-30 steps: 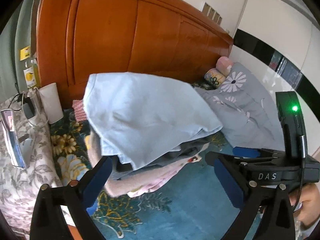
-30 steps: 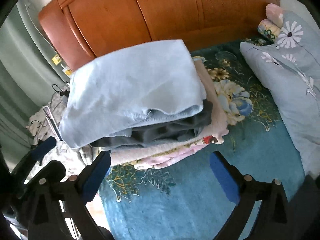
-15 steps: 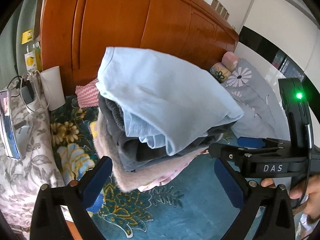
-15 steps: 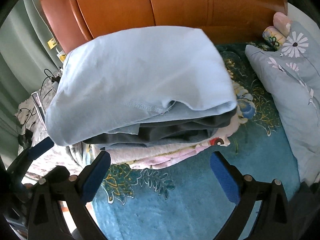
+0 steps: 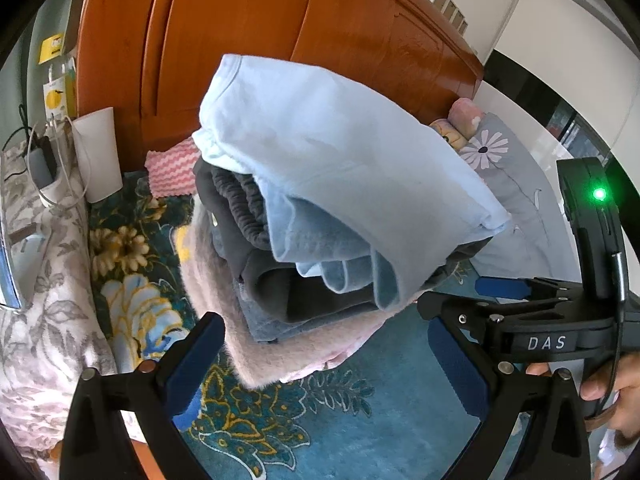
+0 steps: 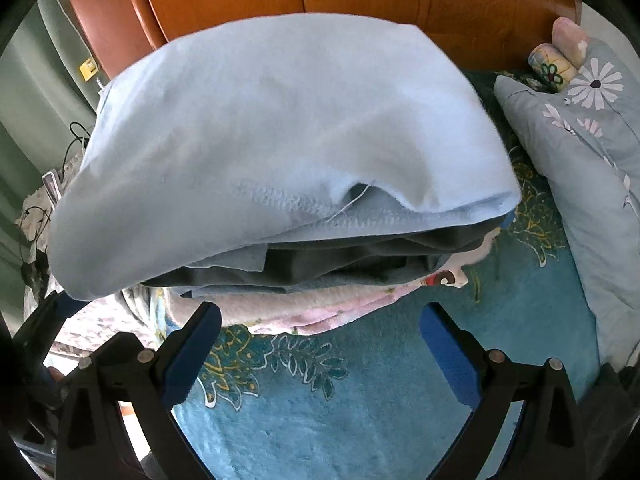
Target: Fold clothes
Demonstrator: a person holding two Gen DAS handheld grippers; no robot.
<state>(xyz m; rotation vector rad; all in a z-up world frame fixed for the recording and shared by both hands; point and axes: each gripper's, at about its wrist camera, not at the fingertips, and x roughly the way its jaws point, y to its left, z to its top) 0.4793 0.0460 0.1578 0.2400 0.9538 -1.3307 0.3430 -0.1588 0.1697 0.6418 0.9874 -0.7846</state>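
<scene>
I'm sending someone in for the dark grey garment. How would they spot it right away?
Start at the orange wooden headboard and look down to the stack of folded clothes on the teal floral bedspread. The dark grey garment is sandwiched mid-stack, under the light blue top piece and above the fuzzy pink layers. It alone is charcoal, with a ribbed, gathered band.

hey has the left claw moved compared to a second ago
Yes. The left claw has come closer to the stack of folded clothes, which now looms larger against the wooden headboard and hides more of it. Both claws are open.
</scene>
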